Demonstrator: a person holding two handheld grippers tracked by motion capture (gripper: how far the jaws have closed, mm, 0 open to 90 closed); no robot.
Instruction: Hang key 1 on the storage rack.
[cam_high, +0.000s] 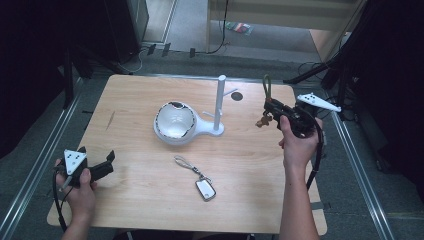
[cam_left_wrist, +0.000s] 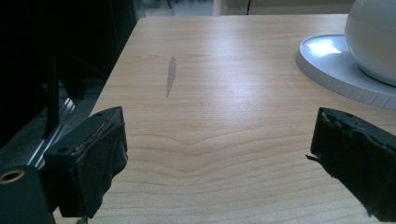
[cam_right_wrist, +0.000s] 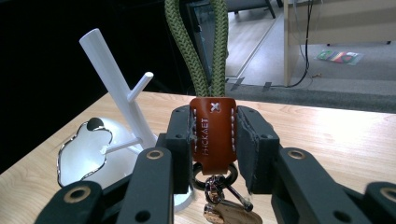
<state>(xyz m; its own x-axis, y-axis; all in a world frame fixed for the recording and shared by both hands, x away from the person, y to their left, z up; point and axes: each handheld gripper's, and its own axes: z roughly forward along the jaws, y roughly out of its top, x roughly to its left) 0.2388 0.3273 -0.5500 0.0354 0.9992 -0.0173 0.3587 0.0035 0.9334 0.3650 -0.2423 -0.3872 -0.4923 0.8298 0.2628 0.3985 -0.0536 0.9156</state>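
The keychain (cam_right_wrist: 212, 135) is held up above the right side of the tabletop (cam_high: 150, 200), its brown leather tab clamped between the jaws of the right gripper (cam_high: 272, 111), the green cord loop standing above and the metal ring and small charm dangling below. It looks light; the cord is soft and floppy, so the loop will sag and sway, while the stitched leather tab is the one flat, firm spot, which makes it a sound place to hold. The loop would probably have to be guided over a peg of the white stand (cam_high: 220, 102), which rises beside a white dish (cam_high: 174, 122) well to the left. A second keychain (cam_high: 197, 179) lies flat nearer the person. The left gripper (cam_high: 97, 167) rests low at the near-left, jaws wide apart with nothing between them.
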